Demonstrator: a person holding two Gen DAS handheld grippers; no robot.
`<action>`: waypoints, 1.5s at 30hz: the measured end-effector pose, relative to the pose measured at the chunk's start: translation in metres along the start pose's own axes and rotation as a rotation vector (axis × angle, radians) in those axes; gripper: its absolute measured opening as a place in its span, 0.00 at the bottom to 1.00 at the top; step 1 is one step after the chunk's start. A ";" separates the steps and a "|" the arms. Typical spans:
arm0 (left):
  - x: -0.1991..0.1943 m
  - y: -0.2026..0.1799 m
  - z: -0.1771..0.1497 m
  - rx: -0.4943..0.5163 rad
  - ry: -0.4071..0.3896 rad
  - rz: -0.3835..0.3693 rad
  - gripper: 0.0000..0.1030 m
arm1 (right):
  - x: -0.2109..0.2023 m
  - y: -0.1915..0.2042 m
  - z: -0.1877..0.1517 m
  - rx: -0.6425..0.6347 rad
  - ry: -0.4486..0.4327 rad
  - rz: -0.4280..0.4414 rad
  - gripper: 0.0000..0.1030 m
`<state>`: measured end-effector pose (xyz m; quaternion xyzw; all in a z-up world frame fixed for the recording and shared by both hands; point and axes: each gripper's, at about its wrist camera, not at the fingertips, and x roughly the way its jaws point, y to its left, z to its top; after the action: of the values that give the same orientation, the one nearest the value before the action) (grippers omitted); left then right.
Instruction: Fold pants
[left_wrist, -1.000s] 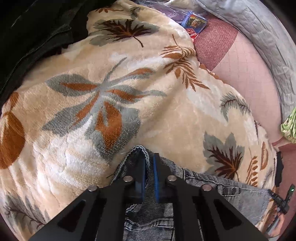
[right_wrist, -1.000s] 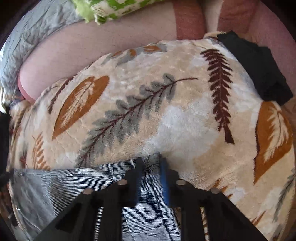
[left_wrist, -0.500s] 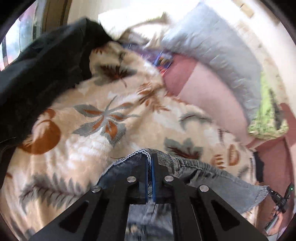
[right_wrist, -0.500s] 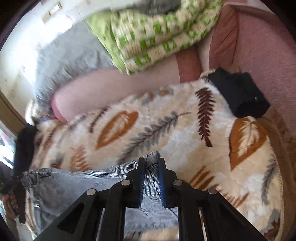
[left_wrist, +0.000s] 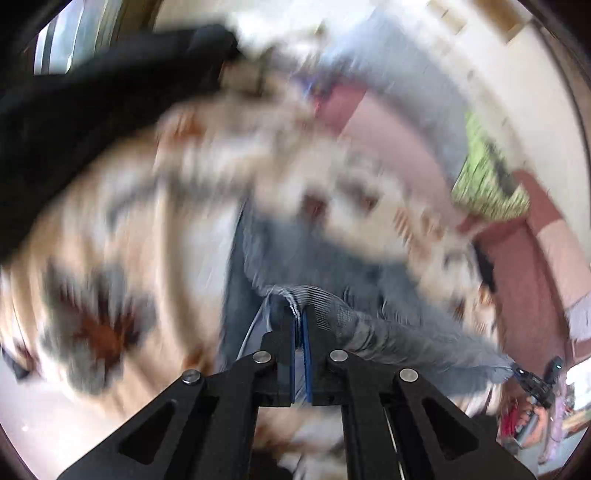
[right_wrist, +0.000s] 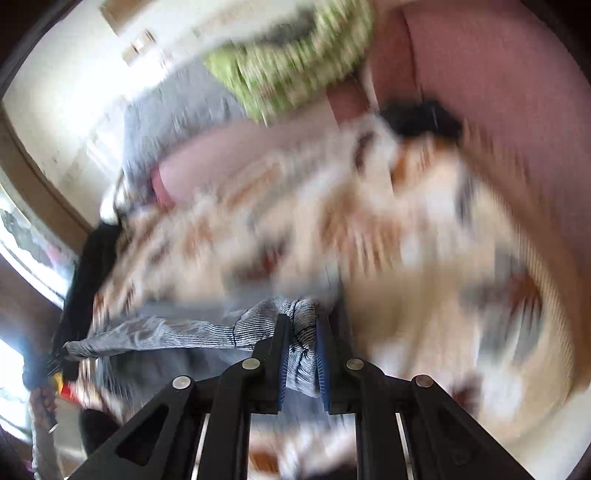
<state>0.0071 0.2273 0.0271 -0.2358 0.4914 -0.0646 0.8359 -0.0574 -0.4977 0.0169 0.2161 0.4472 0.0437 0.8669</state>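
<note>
left gripper (left_wrist: 300, 325): jaws nearly shut, pinching a bunched denim edge of the pants (left_wrist: 295, 258); log shift is tiny, grip looks firm.
right gripper (right_wrist: 300, 325): jaws clamped on a thicker wad of the pants (right_wrist: 166, 332), pads pressing cloth.
pants: slung between both grippers above the blanket (left_wrist: 122, 229); taut edge runs toward 4 o'clock in left view, toward 9 o'clock in right view.
why held so: judged a two-corner hold, keeps the edge straight so the cloth hangs flat for a fold.
blanket: leaf print, under the pants, fills both views.
hard to see: heavy motion blur; which part of the pants is pinched, cannot tell. Lower pants hidden behind gripper bodies.
edges: green cloth (right_wrist: 295, 62) at 12 o'clock in right view, black cloth (left_wrist: 81, 122) at 10 o'clock in left view, both cut off.
</note>
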 end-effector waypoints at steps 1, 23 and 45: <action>0.007 0.010 -0.007 -0.031 0.038 0.033 0.07 | 0.014 -0.010 -0.015 0.008 0.069 -0.019 0.20; 0.082 -0.050 -0.014 0.080 0.061 0.268 0.39 | 0.043 -0.041 0.041 0.258 0.092 -0.017 0.65; 0.077 -0.049 -0.019 0.138 0.064 0.252 0.40 | 0.036 0.057 0.111 -0.046 -0.056 -0.027 0.04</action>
<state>0.0367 0.1514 -0.0190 -0.1120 0.5378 -0.0002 0.8356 0.0585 -0.4733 0.0699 0.1911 0.4245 0.0363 0.8843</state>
